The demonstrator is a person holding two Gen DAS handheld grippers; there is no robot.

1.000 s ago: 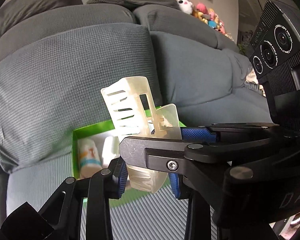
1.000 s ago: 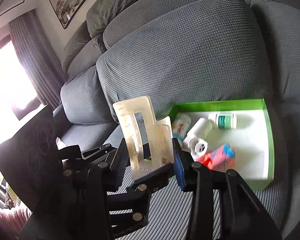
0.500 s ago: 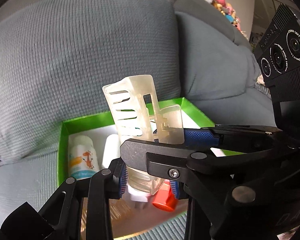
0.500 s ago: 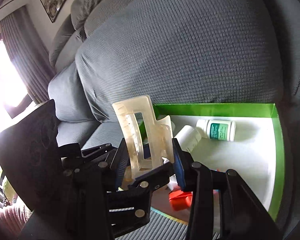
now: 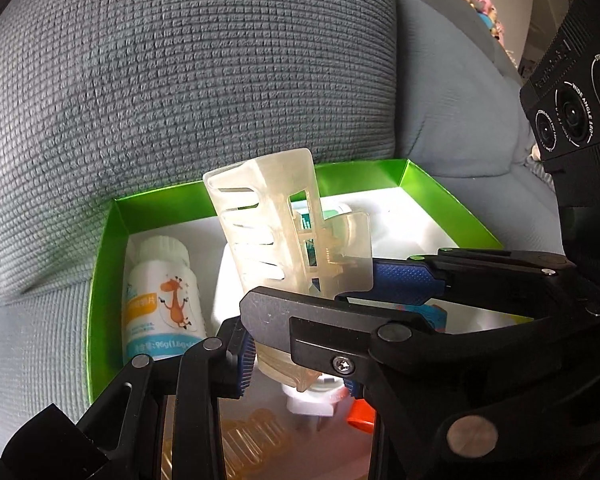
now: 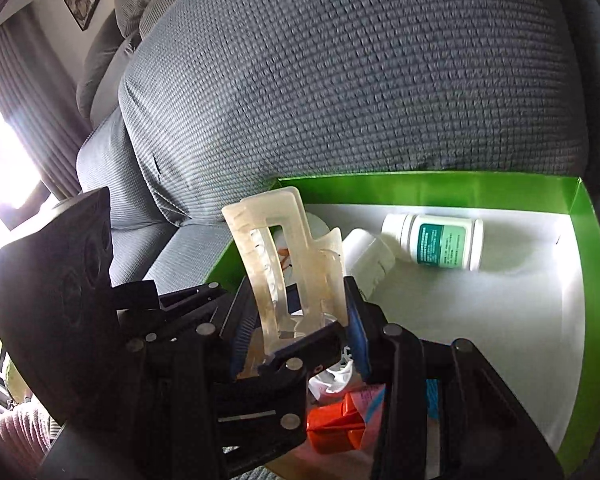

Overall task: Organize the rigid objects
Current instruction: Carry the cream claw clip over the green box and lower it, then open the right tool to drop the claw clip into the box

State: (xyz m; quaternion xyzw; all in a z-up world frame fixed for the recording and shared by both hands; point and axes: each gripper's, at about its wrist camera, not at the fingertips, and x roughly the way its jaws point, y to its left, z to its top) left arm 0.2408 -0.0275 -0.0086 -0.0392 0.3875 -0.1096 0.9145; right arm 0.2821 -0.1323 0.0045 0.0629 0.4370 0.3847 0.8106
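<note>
A cream translucent hair claw clip (image 5: 284, 232) (image 6: 284, 272) stands upright, pinched from two sides. My left gripper (image 5: 300, 372) is shut on its lower part, blue pads against both faces. My right gripper (image 6: 300, 332) is shut on the same clip and crosses in front of the left one (image 5: 400, 276). The clip hangs over the near end of a green box (image 5: 104, 240) (image 6: 420, 184) with a white floor. Its bottom end is hidden behind the fingers.
In the box lie a giraffe-label bottle (image 5: 160, 304), a green-label jar (image 6: 440, 246), a white bottle (image 6: 368, 260), an orange-capped item (image 6: 332, 424), a white plug (image 5: 312, 404) and an amber clip (image 5: 256, 444). Grey sofa cushions (image 6: 340, 80) rise right behind it.
Both grippers, still holding the clip, have come forward and down toward the green box. The box now fills far more of both views.
</note>
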